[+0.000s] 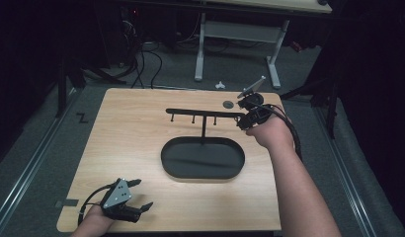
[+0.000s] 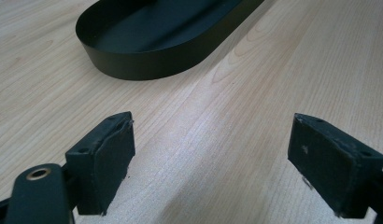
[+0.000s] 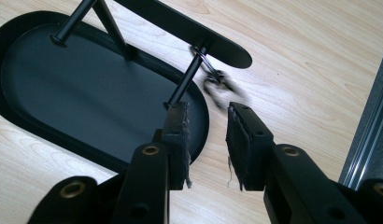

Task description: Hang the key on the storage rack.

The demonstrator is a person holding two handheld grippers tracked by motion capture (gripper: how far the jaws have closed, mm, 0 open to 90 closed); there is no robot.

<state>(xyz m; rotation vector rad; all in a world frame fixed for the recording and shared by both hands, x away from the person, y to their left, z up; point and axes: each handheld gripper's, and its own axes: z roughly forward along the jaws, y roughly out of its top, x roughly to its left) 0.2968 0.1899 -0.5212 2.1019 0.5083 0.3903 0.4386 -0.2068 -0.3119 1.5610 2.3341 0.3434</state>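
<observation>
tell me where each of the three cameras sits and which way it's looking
High view: above the person's side, looking forward and down on the wooden table; both forearms, left gripper and right gripper show.
Left gripper view: rides the left gripper, looking low across the table at the black oval tray; its jaws stand wide apart.
Right gripper view: rides the right gripper, looking down at the hook stand's bar.
All three share the tray.
</observation>
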